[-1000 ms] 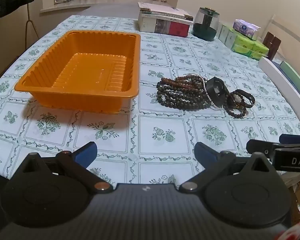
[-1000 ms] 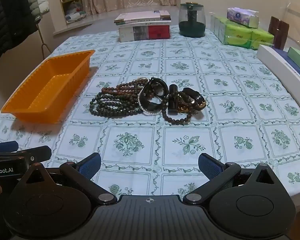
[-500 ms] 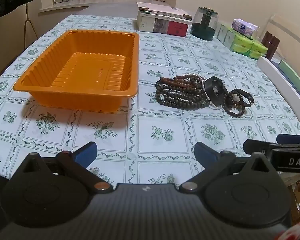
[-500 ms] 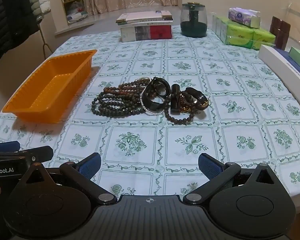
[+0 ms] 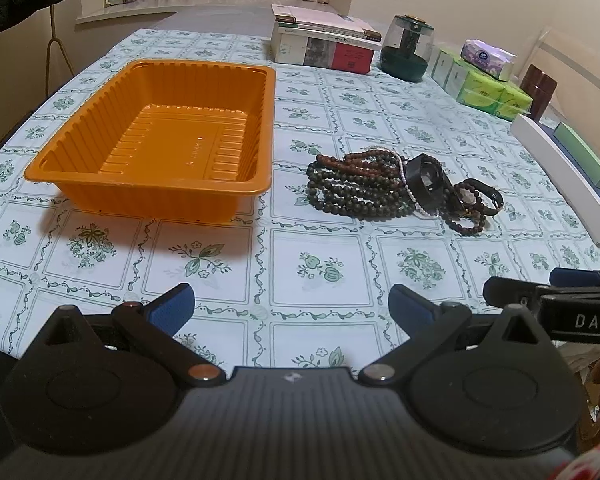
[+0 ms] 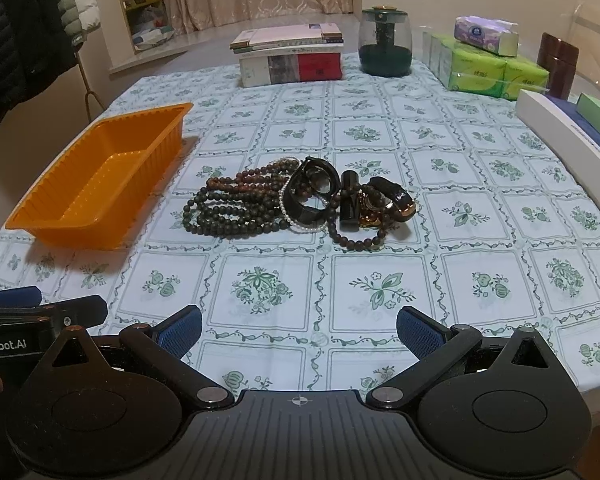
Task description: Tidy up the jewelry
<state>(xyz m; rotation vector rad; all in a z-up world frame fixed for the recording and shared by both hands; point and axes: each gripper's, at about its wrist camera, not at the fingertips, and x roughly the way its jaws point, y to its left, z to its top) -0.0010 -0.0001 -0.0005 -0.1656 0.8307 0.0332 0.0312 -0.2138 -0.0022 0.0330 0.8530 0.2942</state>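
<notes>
Little changed from a second ago: both views edged slightly nearer the table; left gripper and right gripper still spread wide, empty, low over the tablecloth; jewelry pile heaped just right of the empty orange tray; gold-toned pieces visible only from the right wrist.

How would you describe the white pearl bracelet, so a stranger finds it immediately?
Right of the orange tray lies a jewelry pile. In its middle, the white pearl bracelet curves beside a black bangle. It is the only white strand among dark beads.
</notes>
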